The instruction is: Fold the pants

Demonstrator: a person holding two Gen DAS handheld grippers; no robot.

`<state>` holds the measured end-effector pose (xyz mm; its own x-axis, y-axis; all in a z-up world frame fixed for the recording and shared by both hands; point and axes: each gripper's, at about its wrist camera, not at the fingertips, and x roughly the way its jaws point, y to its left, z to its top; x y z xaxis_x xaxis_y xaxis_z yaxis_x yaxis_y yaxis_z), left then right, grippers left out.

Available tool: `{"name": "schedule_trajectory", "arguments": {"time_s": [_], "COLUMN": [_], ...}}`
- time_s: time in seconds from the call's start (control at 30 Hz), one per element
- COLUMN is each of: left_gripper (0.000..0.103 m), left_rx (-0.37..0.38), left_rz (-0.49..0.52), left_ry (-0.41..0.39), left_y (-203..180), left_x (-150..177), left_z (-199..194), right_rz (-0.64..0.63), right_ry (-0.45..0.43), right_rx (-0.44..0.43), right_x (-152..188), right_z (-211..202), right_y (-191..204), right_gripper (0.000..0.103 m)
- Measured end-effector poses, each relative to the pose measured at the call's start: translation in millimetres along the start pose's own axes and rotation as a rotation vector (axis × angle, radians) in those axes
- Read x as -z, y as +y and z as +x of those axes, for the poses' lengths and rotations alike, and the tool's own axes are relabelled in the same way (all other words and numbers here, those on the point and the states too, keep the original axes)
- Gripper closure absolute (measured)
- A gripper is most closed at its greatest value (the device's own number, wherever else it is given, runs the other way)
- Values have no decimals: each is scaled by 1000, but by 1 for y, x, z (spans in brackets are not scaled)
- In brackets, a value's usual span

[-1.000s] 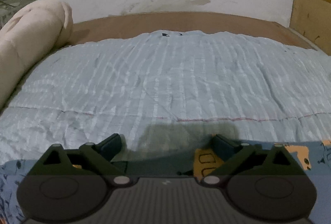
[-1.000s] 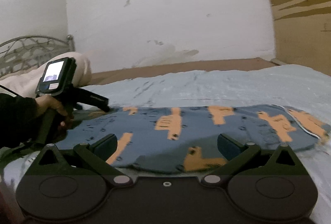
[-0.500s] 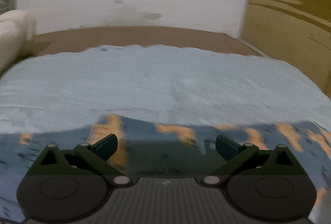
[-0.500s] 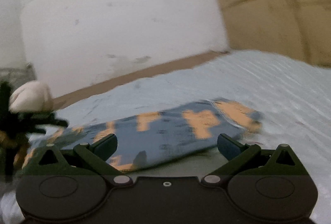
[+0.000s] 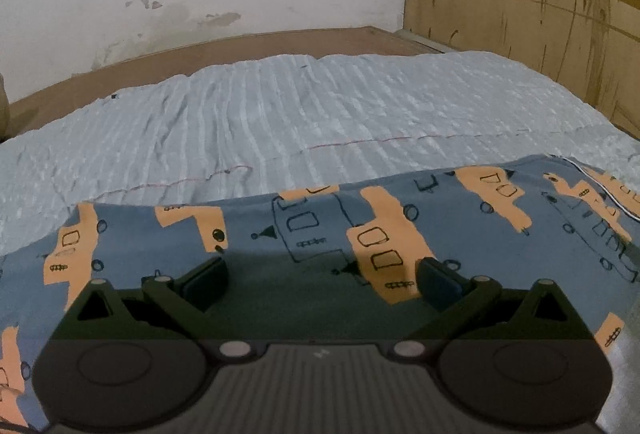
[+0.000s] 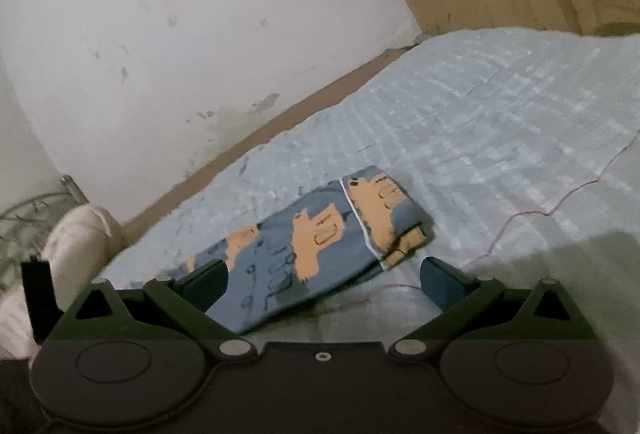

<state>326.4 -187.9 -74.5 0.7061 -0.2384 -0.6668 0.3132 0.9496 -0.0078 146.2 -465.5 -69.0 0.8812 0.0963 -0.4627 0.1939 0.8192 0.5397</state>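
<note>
I have both claws spread wide and holding nothing. The left claw (image 5: 322, 272) hovers low over the middle of the pants (image 5: 360, 234), its shadow falling on the fabric between the 2 fingers. The right claw (image 6: 324, 274) sits off the near edge of the pants (image 6: 320, 246), angled toward their right end.

The pants lie flat on the light blue bedspread (image 5: 320, 113) as 1 long strip running left to right, blue with orange vehicle prints. They look to me already halved lengthwise, legs stacked. The end with the white piping (image 6: 358, 224) is at the far right, beyond my right claw; its right finger (image 6: 440, 280) is over bare bedspread, the left one over cloth.

My judgement is that the next step is the crosswise fold, bringing 1 end over the other. To do that well I would pinch both stacked layers at the right end, close to the corner, with a firm bite so the lower layer does not slip out. I would use the left claw to pin the middle as the crease line, or to take the other corner of that same end. Lift only enough to clear the cloth, carry it straight along the strip and lay the edges flush. The soft, rumpled bedspread could drag up with the fabric, so I would keep the fingertips shallow.
</note>
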Motion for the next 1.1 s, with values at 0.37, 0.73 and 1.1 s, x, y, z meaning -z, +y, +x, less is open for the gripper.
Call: {"name": "schedule_trajectory", "arguments": {"time_s": [0.37,0.73,1.1], "left_gripper": [1,1,1], "left_rx": [123,99,476], "left_rz": [-106,50,-214], "left_ry": [-36,11,66], "left_y": [-21,-92,-68], "left_x": [-32,-47,-87], "left_z": [2,37,23], "right_rz": [118,183,-280], "right_ry": [-46,-99,-183], "right_rx": [89,153,293], "right_x": [-6,1,16], "right_z": [14,11,8], "right_y": [-14,-26,47], "right_gripper": [45,77,90]}}
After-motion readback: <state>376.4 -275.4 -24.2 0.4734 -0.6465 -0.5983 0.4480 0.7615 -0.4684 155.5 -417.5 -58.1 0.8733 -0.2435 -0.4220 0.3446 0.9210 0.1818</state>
